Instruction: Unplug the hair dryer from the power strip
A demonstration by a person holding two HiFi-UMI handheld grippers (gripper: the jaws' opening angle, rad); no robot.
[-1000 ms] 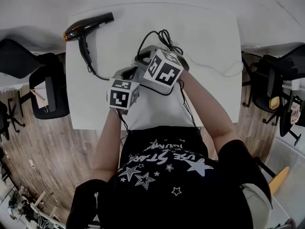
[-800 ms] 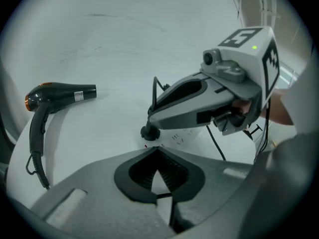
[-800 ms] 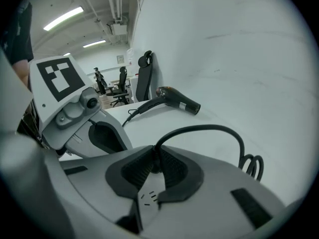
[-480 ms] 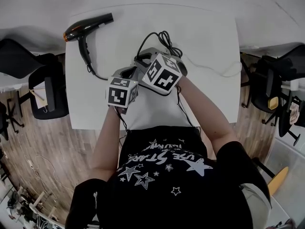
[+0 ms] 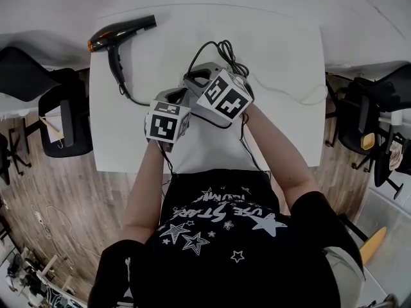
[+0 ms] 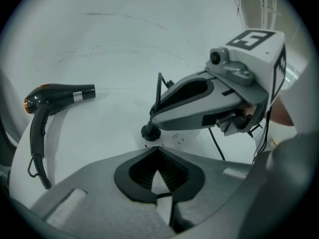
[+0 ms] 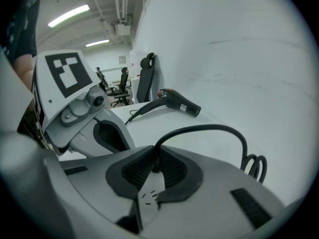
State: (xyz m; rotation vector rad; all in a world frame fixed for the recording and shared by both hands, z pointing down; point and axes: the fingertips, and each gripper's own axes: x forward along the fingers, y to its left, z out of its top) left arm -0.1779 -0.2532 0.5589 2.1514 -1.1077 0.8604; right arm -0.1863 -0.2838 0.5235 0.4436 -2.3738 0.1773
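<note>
Right gripper point(image 7: 153, 164): I see its jaws clamped partway on the black plug point(image 6: 150, 132), which sits in the white power strip point(image 6: 182, 138). The cord point(image 7: 209, 128) arches up from between the pads.

Left gripper point(image 6: 158, 151): jaws closed tip to tip at the strip's near end. I can't tell if they pinch it.

Hair dryer point(image 5: 119, 32): lies at the far left corner of the table point(image 5: 282, 63), well apart from both grippers.
</note>
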